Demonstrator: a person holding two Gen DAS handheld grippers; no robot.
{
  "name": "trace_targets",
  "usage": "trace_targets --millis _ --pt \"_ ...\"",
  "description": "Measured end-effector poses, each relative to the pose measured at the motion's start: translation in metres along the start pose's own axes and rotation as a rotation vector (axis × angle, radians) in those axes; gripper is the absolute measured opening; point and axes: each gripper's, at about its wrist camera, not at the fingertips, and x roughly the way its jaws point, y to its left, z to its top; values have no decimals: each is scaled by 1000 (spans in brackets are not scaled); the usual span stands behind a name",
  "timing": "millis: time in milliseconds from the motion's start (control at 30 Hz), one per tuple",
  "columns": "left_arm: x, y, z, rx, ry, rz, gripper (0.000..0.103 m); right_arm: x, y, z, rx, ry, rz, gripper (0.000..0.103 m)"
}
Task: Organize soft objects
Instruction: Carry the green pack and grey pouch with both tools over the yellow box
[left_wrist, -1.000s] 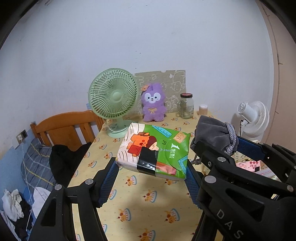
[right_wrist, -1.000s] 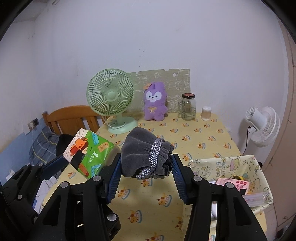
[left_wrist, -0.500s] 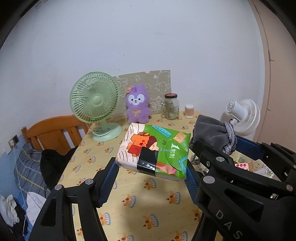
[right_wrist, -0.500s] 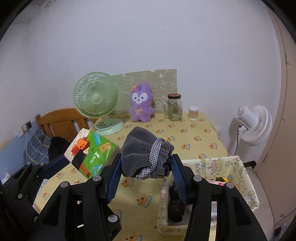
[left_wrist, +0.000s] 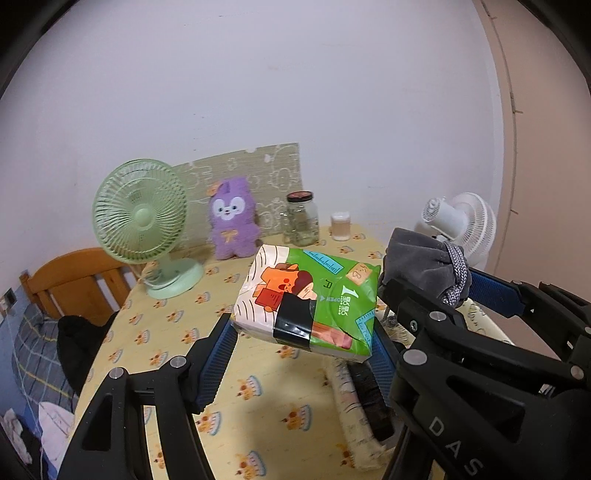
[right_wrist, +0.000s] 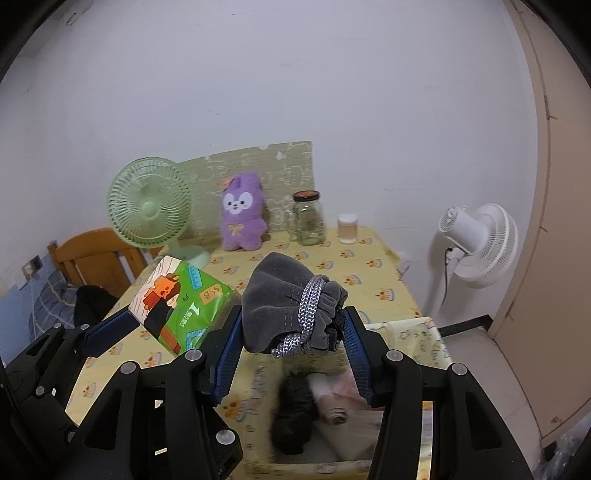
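The tissue pack (left_wrist: 308, 301) is wrapped in glossy printed plastic film, patched with a strip of shiny black tape (left_wrist: 293, 321). The pouch (right_wrist: 288, 306) is matt grey velvety cloth, tied with a woven grey-white cord (right_wrist: 310, 306). Both grippers are matt black plastic with bright metal screws; their pads (left_wrist: 218, 360) are ribbed blue rubber. The tablecloth (left_wrist: 258, 406) is matt printed yellow fabric, as is the soft-sided bin (right_wrist: 406, 332). The plush (right_wrist: 243, 212) is fuzzy purple pile. The jar (right_wrist: 308, 218) is clear glass. The green fan (right_wrist: 151, 206) is smooth plastic. The chair (left_wrist: 74, 280) is varnished wood.
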Motion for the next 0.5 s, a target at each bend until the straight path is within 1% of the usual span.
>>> trace_targets --millis 300,500 --pt "21 -29 4 49 25 -47 71 10 -32 -4 39 15 -39 55" --pt "37 -51 4 80 53 -94 71 18 -54 -10 65 38 -81 55"
